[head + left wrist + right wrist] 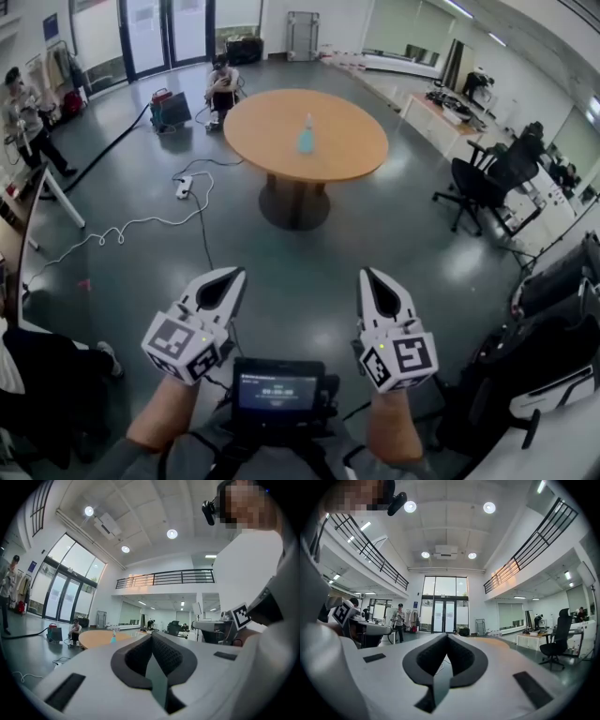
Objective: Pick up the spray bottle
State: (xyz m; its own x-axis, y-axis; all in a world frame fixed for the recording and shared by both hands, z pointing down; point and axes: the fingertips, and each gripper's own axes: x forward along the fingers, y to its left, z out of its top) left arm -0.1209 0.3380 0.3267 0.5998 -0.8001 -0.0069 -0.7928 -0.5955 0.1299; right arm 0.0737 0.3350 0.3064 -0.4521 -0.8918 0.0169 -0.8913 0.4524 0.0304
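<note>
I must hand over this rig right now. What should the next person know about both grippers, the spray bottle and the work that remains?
Left gripper: shut, empty, pointing forward.
Right gripper: shut, empty, pointing forward.
Spray bottle: upright near the middle of the round table, far ahead across the floor, untouched.
Done: nothing yet.
Left: walk to the table, open one gripper, close it on the bottle, lift.

Open-plan office or lab hall: tall glass doors (155, 33), a railed mezzanine (164, 577) under a high ceiling, a round table (347, 141) on a grey floor (394, 234), desks (441, 117) and office chairs (487, 183) along one side, cables (131, 225) trailing loose.
</note>
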